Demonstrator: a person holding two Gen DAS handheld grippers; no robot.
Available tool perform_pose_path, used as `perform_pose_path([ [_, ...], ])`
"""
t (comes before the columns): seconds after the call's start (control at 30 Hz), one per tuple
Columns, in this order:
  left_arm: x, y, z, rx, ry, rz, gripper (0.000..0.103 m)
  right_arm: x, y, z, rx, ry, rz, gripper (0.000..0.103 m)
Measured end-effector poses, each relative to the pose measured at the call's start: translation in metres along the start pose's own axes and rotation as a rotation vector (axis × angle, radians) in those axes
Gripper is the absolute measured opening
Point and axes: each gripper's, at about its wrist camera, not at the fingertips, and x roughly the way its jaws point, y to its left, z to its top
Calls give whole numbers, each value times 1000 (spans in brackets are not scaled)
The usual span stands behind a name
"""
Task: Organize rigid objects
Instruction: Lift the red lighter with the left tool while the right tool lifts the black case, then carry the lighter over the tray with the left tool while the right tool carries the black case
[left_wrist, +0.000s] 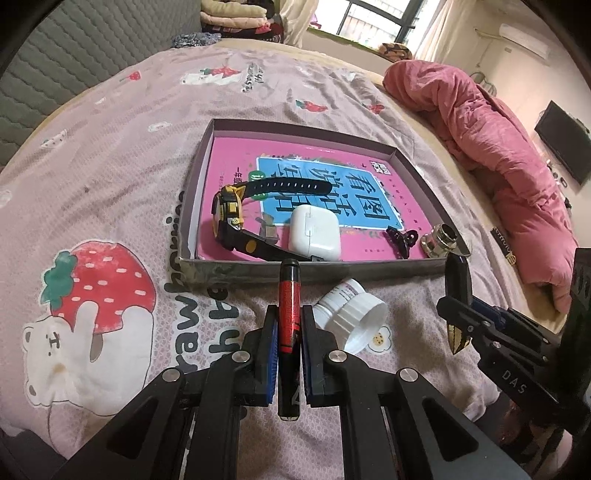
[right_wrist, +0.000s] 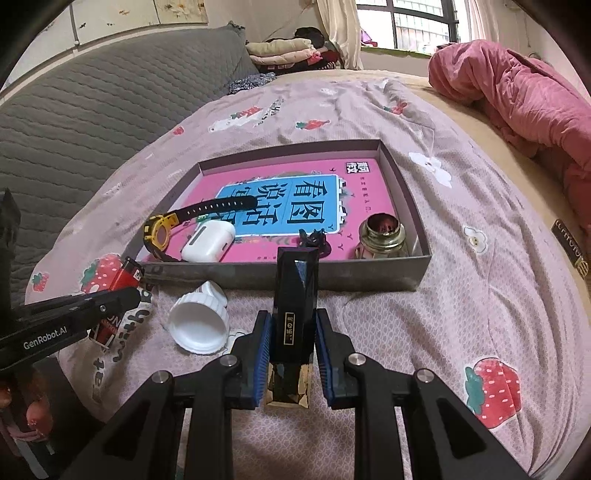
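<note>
Bedspread (left_wrist: 110, 155), marker (left_wrist: 289, 332) lengthwise in jaws (tip toward box (left_wrist: 314, 266))

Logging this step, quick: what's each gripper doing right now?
Left gripper: shut on the red and black marker.
Right gripper: shut on the black and gold lipstick tube.

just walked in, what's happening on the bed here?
A person is tidying small items into the shallow box. The left gripper is shut on a red-and-black marker; the right gripper is shut on a black-and-gold lipstick. A white bottle lies outside the box.
</note>
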Motion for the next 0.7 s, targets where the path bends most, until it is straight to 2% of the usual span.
perform_pose_path([
  [0.7,-18,-6,12,-11,-52,-15,10,-18,-1,15,12,-68,-1,24],
])
